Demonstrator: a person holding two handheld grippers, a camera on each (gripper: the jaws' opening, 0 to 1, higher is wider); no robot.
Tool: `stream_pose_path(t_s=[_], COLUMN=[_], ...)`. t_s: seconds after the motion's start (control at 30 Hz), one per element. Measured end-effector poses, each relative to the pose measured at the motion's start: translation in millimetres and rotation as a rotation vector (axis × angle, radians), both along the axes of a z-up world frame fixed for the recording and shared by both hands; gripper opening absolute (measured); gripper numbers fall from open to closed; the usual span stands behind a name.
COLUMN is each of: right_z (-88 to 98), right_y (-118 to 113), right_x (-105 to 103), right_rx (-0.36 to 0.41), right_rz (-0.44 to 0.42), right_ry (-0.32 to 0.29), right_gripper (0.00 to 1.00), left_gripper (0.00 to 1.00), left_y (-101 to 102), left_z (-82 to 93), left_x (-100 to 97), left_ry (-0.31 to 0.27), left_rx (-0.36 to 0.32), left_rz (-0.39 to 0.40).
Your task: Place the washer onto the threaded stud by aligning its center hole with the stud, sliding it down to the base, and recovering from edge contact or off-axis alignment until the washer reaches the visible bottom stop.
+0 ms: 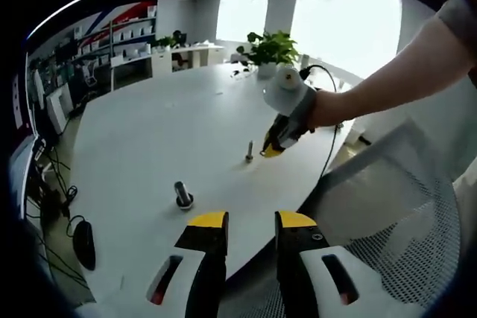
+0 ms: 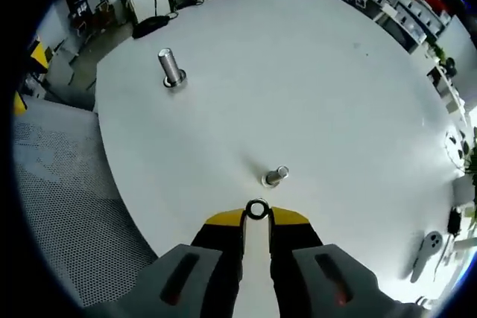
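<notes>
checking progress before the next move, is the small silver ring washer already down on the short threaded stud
No, the small silver ring washer sits clamped at the right gripper tips, short of the short threaded metal stud on the white table.

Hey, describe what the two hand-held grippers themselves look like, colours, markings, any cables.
Each hand-held gripper has two black jaws tipped in yellow, on pale grey bodies with a dark slot showing a red mark: the left hand-held gripper and the right hand-held gripper match. In the left gripper view, the right one carries a white rounded housing trailing a black cable, and the person's short grey sleeve shows.
</notes>
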State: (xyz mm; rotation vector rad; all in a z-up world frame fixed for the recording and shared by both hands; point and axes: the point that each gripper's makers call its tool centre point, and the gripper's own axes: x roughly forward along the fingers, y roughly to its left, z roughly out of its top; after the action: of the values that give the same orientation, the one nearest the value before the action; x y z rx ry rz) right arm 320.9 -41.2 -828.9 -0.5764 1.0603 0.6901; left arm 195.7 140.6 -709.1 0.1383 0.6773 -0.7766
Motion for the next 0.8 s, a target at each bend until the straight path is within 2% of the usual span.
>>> stream_pose_path(t_s=[0.1, 0.2, 0.37, 0.8], right_z=[6.7, 18.3, 24.2, 19.9], right_y=[-2, 1, 4, 18], right_x=[8, 14, 18, 28], right_rx=[0.011, 0.022, 0.026, 0.004], right_rz=[-0.014, 0.001, 0.025, 0.079], right_ry=[-0.025, -0.079, -0.115, -0.113], right_gripper=[0.14, 0.14, 0.14, 0.14], left_gripper=[0.23, 0.23, 0.23, 0.23], left_y=[1, 0, -1, -1], left_z=[0.0, -0.2, 0.5, -1.1], left_x=[-0.5, -0.7, -1.1, -1.5], left_ry=[0.000, -0.002, -0.005, 0.001], left_rx=[0.000, 0.001, 0.000, 0.000], left_rz=[0.001, -0.003, -0.006, -0.012])
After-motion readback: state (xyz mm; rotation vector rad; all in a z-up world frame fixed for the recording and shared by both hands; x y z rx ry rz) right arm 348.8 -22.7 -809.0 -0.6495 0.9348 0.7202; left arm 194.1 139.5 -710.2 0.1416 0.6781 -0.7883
